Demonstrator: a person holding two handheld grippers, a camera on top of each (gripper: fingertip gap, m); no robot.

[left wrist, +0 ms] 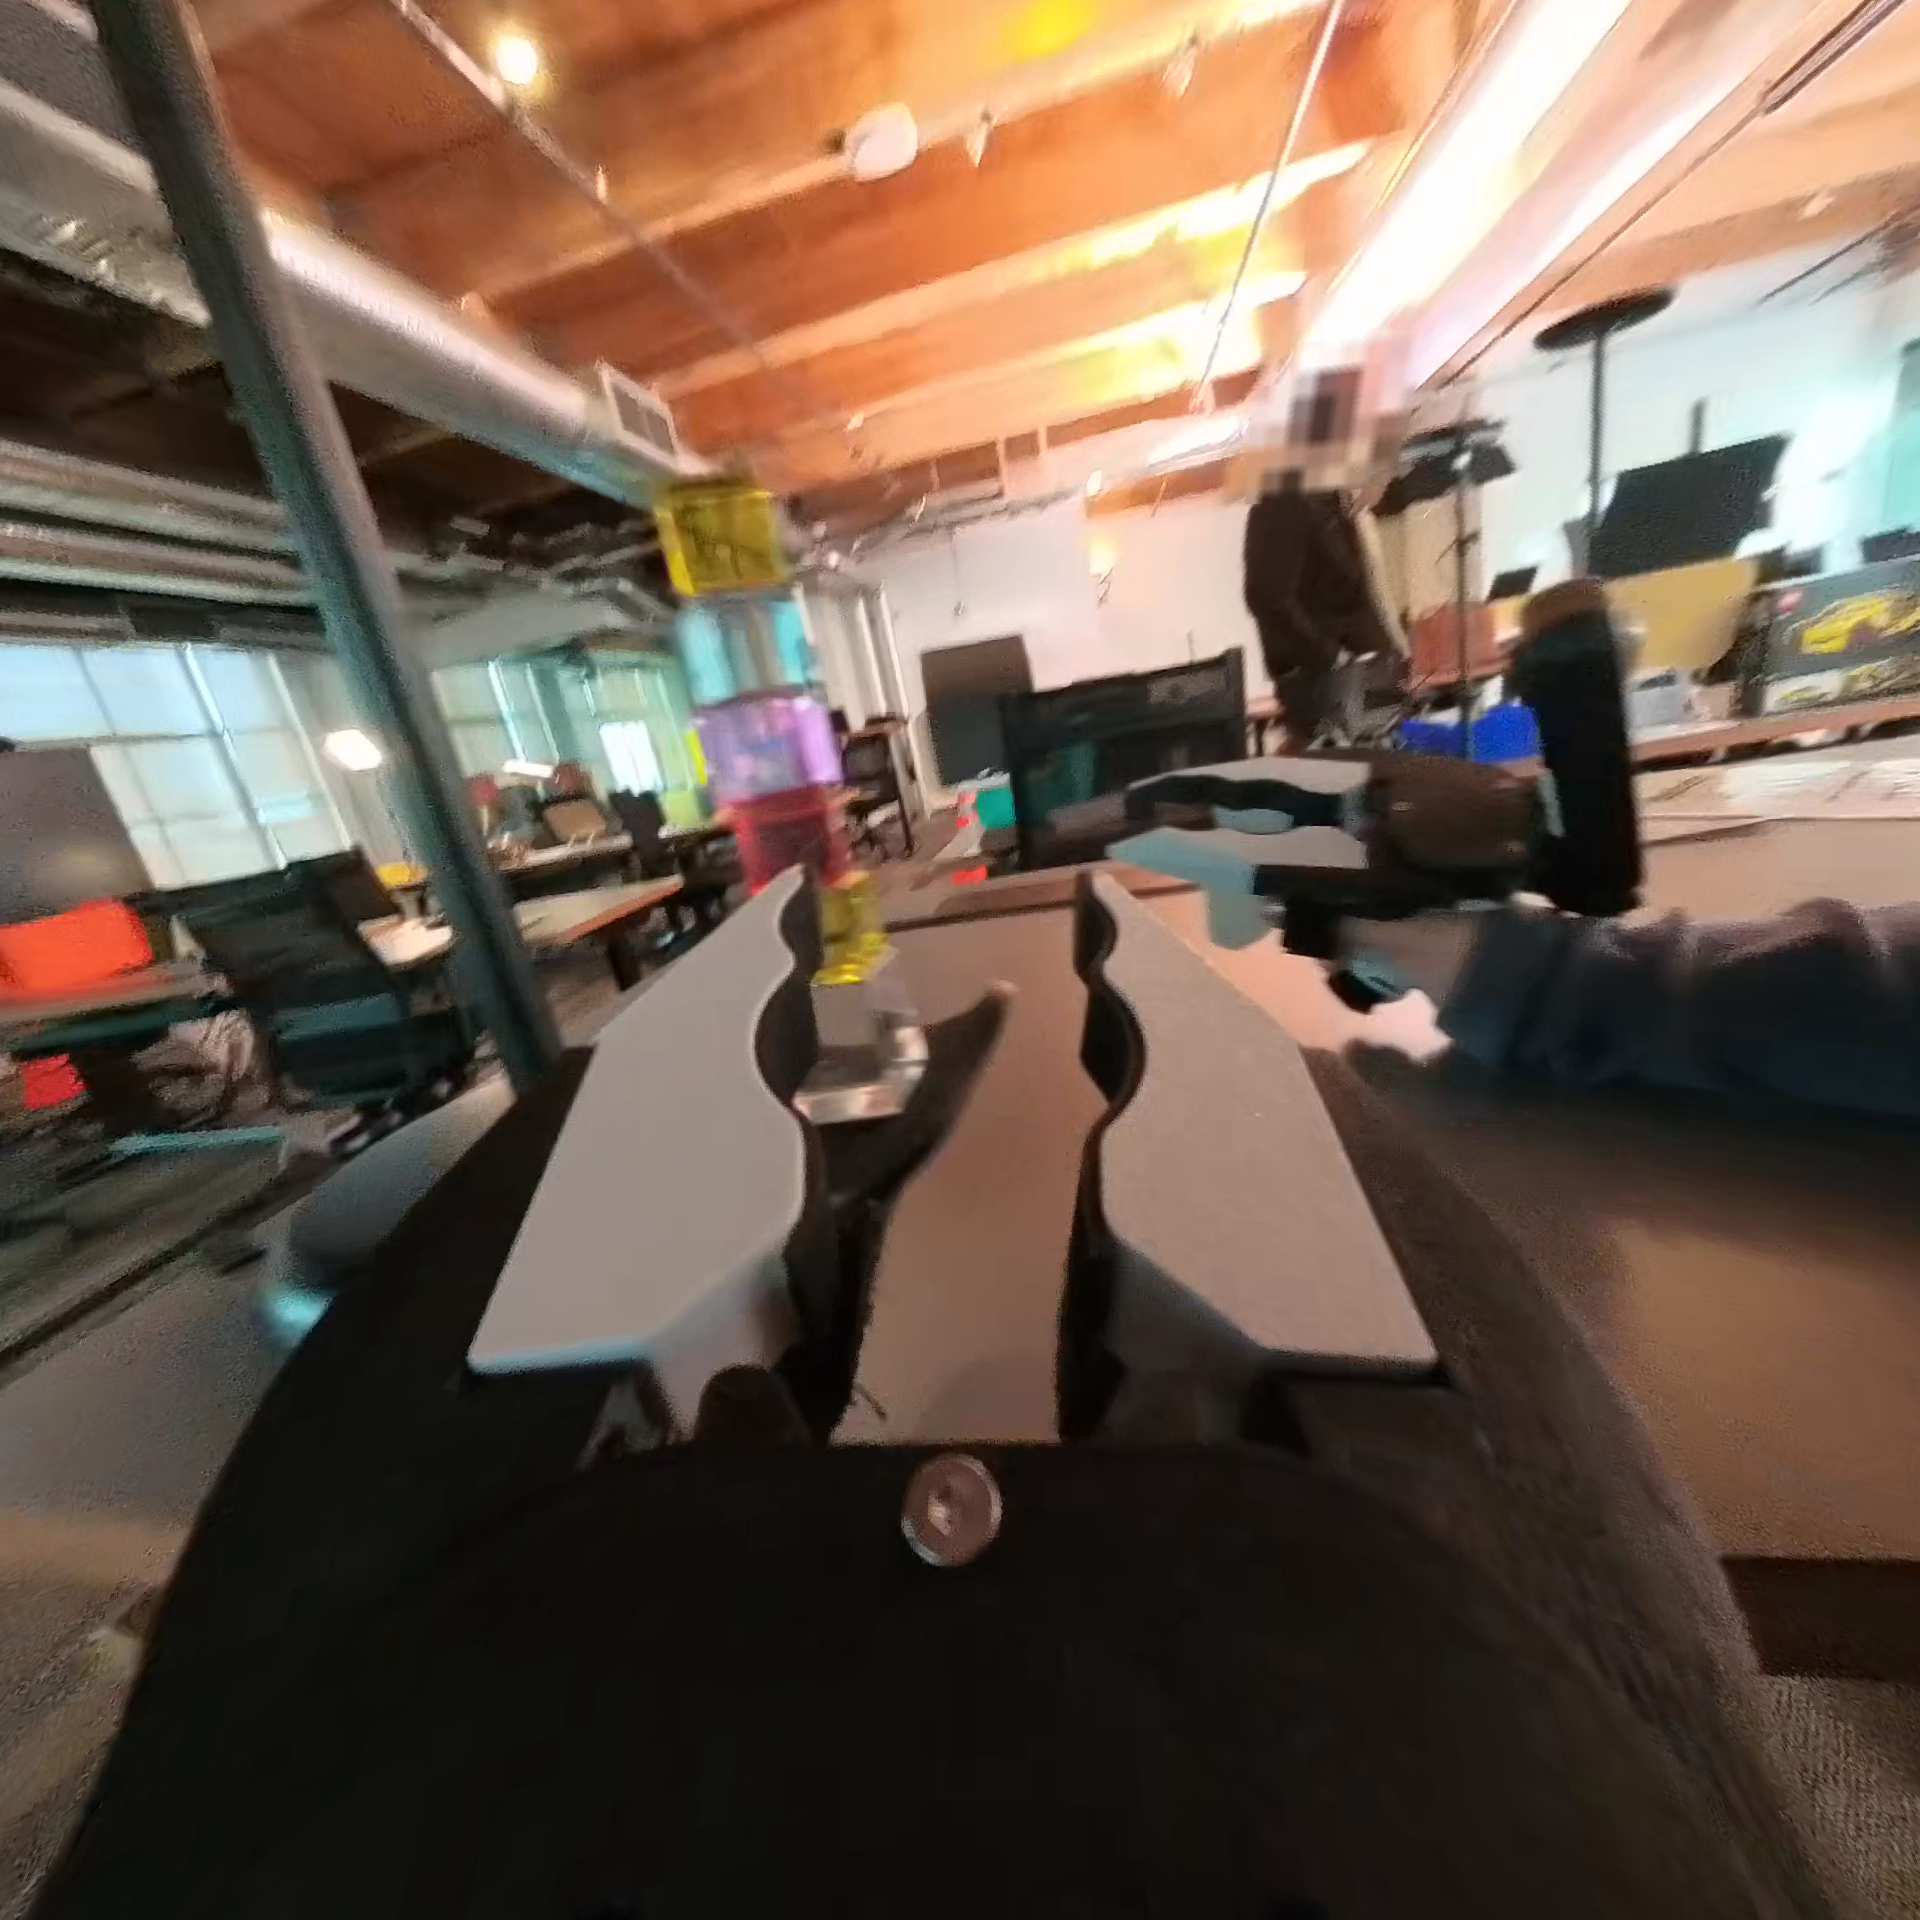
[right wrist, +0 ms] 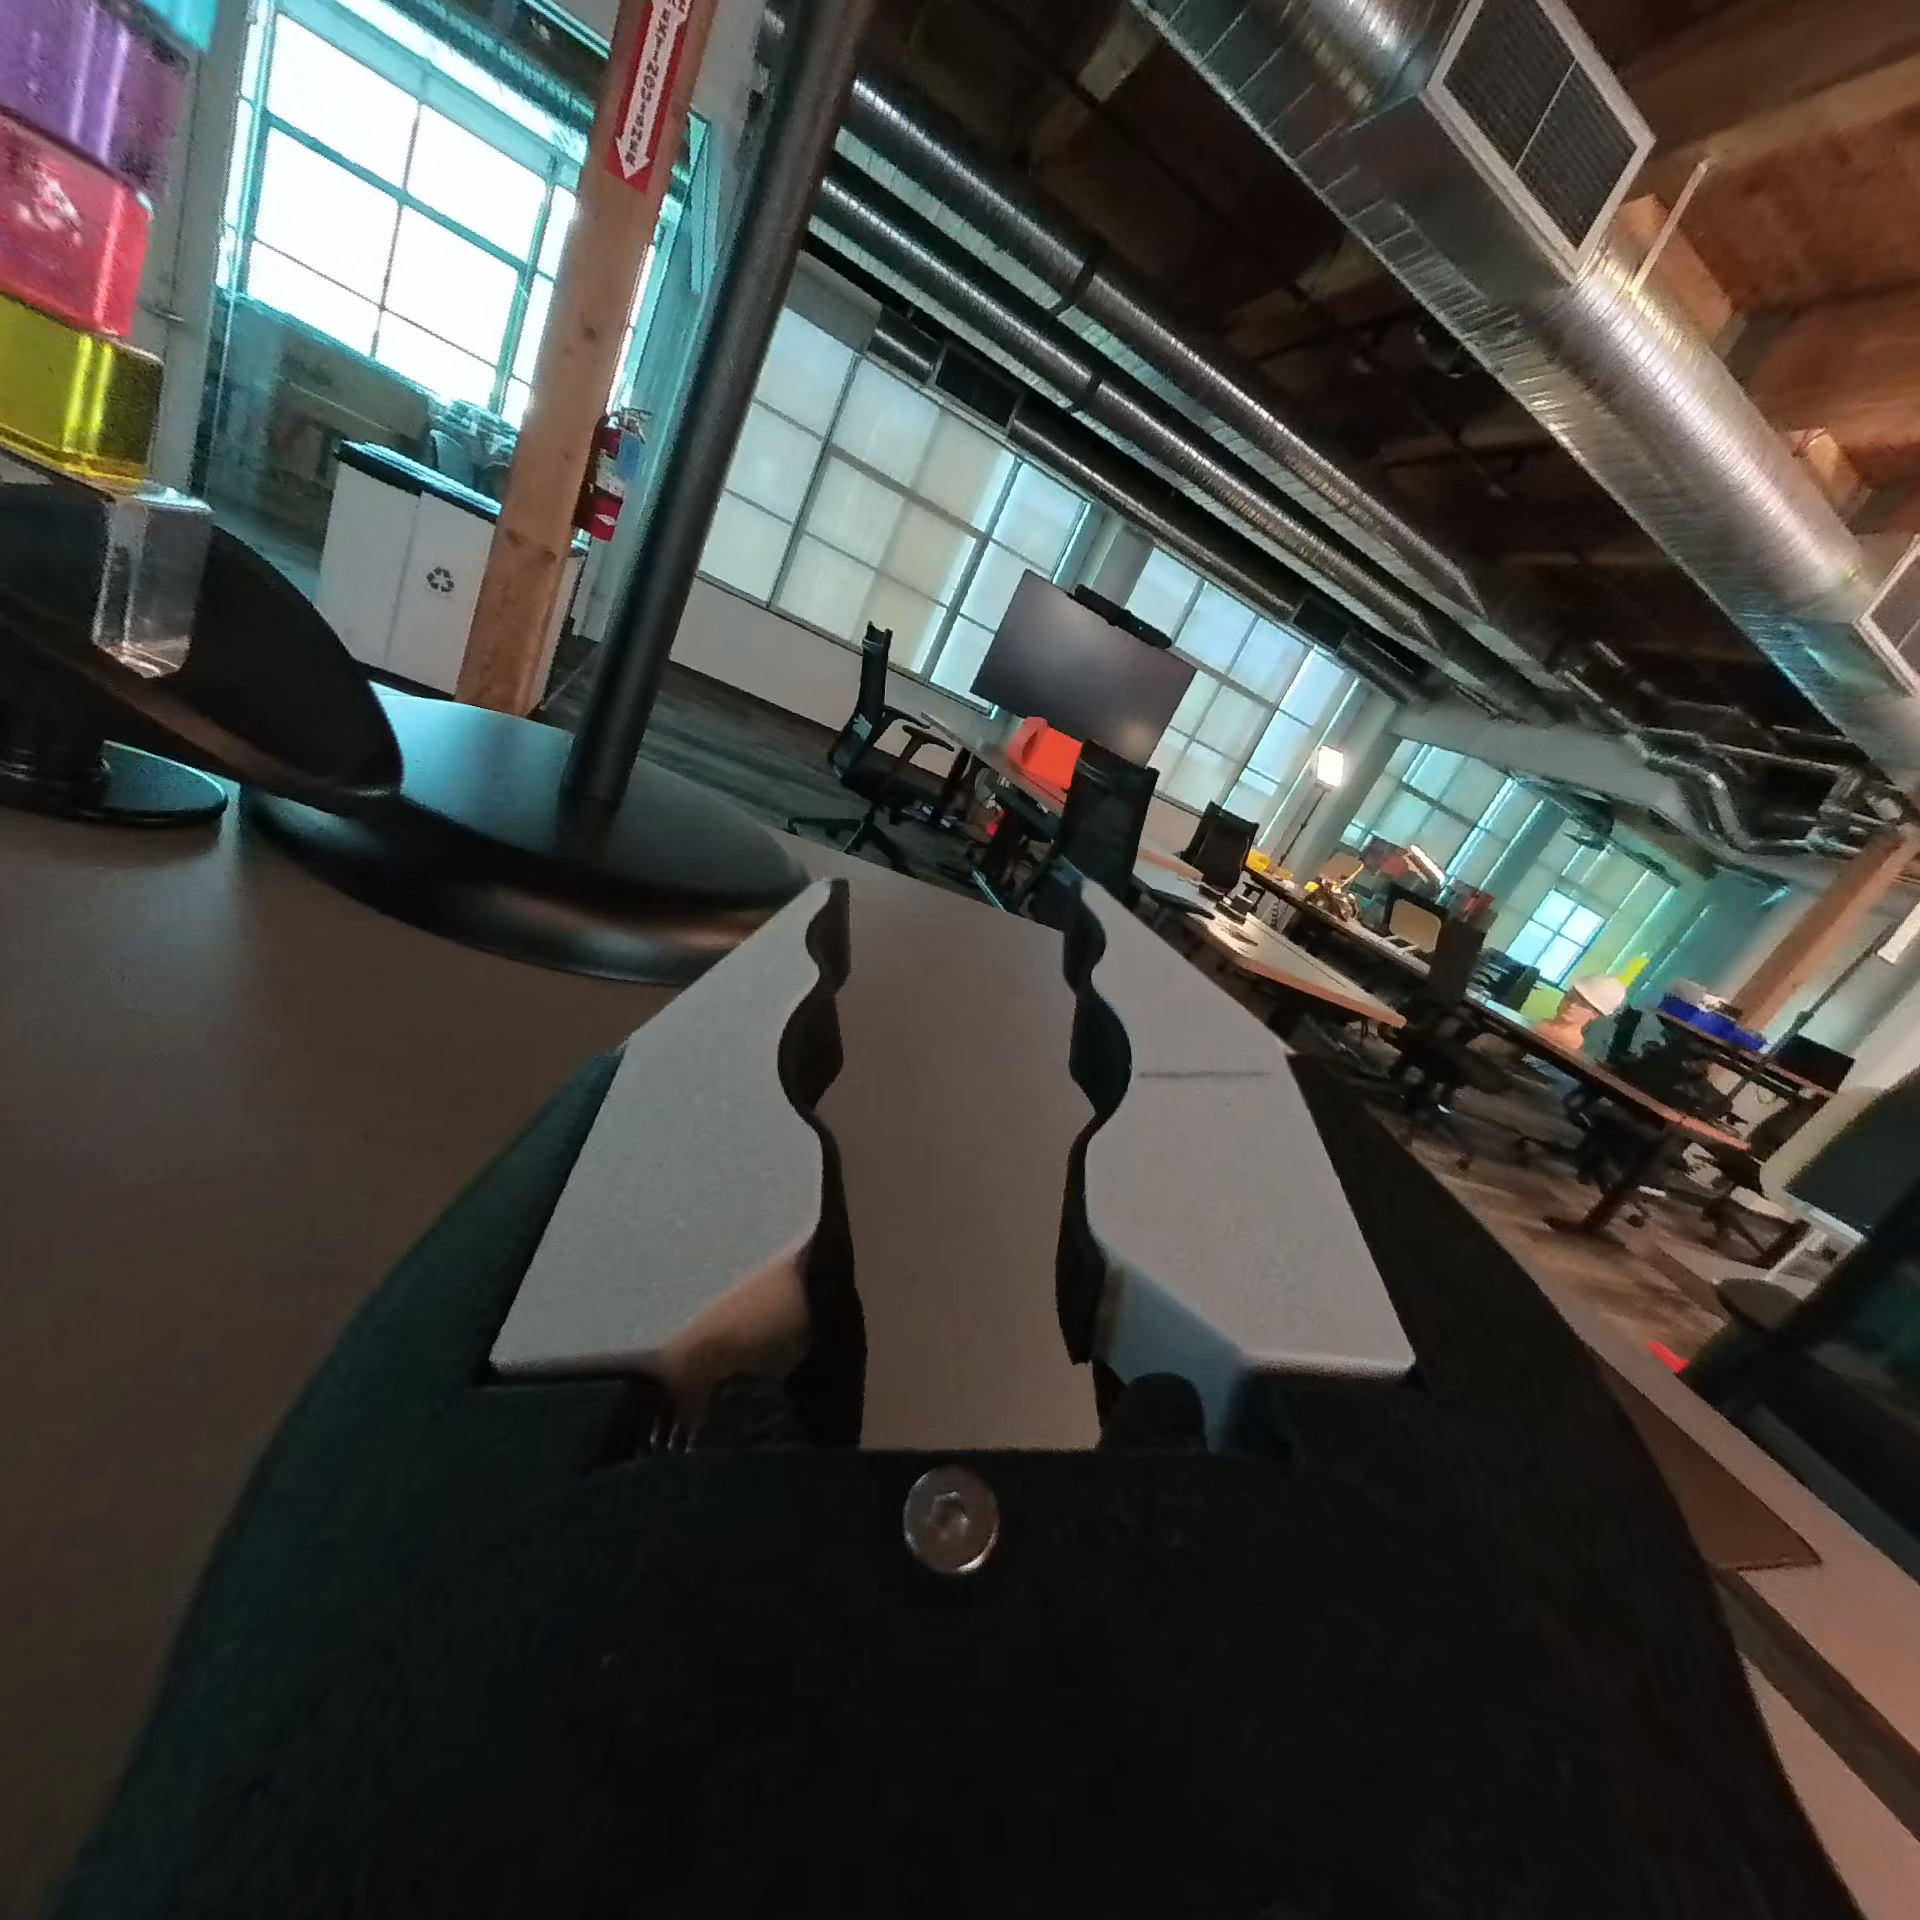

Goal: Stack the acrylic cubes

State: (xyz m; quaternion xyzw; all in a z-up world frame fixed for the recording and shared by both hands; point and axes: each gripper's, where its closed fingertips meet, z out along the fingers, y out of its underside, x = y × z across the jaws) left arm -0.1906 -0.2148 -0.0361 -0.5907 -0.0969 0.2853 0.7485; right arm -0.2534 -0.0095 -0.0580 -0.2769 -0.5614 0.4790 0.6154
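Observation:
A tall stack of several see-through blocks stands just past my left gripper (left wrist: pixel 940 883): a clear block (left wrist: pixel 868 1029) at the bottom, then yellow (left wrist: pixel 847 930), red (left wrist: pixel 790 836), purple (left wrist: pixel 769 743) and more above. The clear block sits close to the left finger's inner side; the right finger is well apart from it. The jaws are open and hold nothing. In the right wrist view the stack is at the far left, with its clear block (right wrist: pixel 145 582) on a tilted black disc (right wrist: pixel 270 707). My right gripper (right wrist: pixel 958 894) is open and empty, low over the brown table (right wrist: pixel 208 1091). It also shows in the left wrist view (left wrist: pixel 1143 821), to the right of the stack.
A black lamp base (right wrist: pixel 499 810) with a dark pole (right wrist: pixel 717 364) stands on the table just ahead and left of the right gripper; the pole (left wrist: pixel 312 520) is left of the stack. A dark sleeve (left wrist: pixel 1662 997) reaches in from the right. A person (left wrist: pixel 1309 592) stands far back among desks and chairs.

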